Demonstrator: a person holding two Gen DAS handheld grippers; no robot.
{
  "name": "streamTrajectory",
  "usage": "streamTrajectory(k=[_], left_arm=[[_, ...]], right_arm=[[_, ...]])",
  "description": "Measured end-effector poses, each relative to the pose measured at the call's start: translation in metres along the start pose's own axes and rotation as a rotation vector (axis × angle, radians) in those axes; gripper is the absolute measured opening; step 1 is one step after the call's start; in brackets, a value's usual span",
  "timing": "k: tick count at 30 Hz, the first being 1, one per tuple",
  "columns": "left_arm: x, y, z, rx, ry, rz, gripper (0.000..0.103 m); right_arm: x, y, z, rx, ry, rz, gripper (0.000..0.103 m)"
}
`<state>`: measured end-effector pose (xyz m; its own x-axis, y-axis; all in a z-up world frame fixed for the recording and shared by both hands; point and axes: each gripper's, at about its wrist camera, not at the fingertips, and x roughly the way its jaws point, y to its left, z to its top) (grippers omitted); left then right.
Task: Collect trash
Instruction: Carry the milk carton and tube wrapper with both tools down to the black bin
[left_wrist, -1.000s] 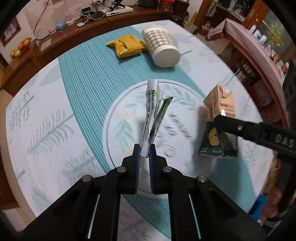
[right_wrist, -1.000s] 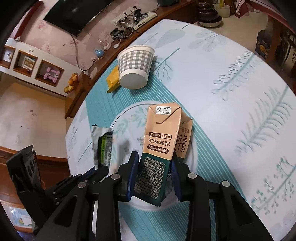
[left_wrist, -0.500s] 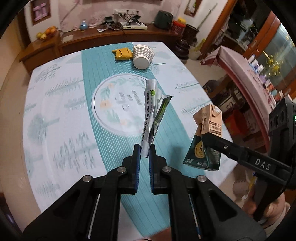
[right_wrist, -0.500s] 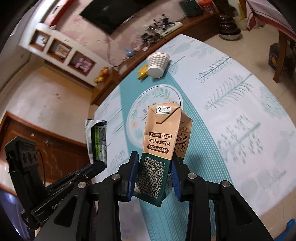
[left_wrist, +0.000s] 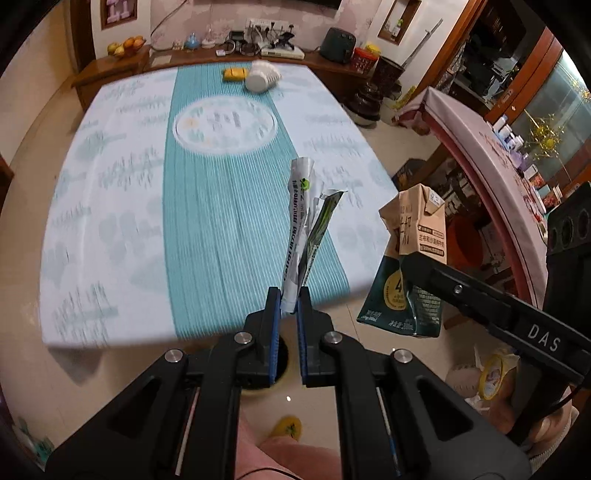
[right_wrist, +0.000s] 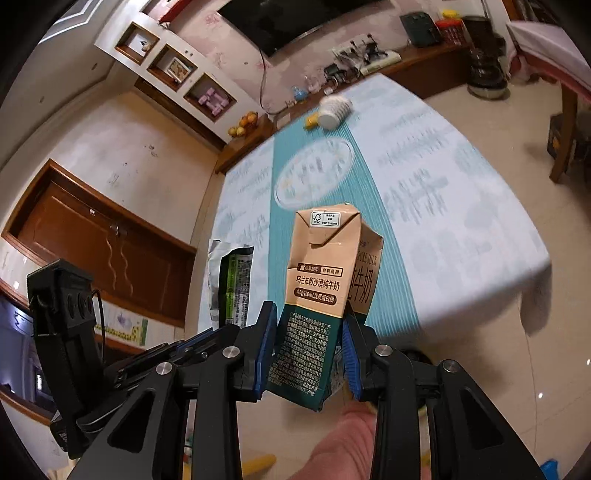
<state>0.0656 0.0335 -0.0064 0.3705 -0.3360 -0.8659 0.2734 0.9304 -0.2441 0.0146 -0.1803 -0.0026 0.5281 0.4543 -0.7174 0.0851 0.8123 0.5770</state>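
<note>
My left gripper (left_wrist: 289, 301) is shut on a crumpled silver and green wrapper (left_wrist: 301, 225) that stands up from its fingers. My right gripper (right_wrist: 308, 332) is shut on a tan and dark green milk carton (right_wrist: 325, 291), dented near the top. Both are held off the near edge of the table (left_wrist: 110, 206), above the floor. The carton (left_wrist: 410, 258) shows at the right of the left wrist view, and the wrapper (right_wrist: 232, 284) at the left of the right wrist view. A tipped checked paper cup (left_wrist: 262, 75) and a yellow packet (left_wrist: 234, 73) lie at the table's far end.
A dark round opening (left_wrist: 282, 354) sits on the floor under my left gripper. The person's pink-clad leg (left_wrist: 295, 458) and a yellow slipper (left_wrist: 288, 426) are below. A pink-covered table (left_wrist: 480, 147) stands right, a wooden sideboard (left_wrist: 184, 59) beyond the table. A bag (left_wrist: 491, 376) lies low right.
Both grippers have pulled back from the table's middle to past its near edge, still holding the wrapper and the carton. The table has shrunk in view and the floor shows below.
</note>
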Motion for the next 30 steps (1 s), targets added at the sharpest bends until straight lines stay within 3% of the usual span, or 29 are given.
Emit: streamTrajectory(k=[6,12,19,30], left_arm=[[0.012,-0.016,-0.064,0.007,0.080,0.020,0.006],[0.051,-0.005,-0.107,0.004,0.160,0.052,0.006],[0.117,0.020,-0.153,0.011,0.240,0.071,0.006],[0.244,0.058,-0.222,0.020,0.298,0.064,0.006]], right_arm=[[-0.008,-0.032,-0.067,0.038,0.088,-0.011,0.032],[0.023,-0.067,-0.124,0.107,0.170,-0.021,0.032],[0.081,-0.110,-0.183,0.143,0.241,-0.068,0.032],[0.211,-0.188,-0.244,0.193,0.292,-0.112,0.032]])
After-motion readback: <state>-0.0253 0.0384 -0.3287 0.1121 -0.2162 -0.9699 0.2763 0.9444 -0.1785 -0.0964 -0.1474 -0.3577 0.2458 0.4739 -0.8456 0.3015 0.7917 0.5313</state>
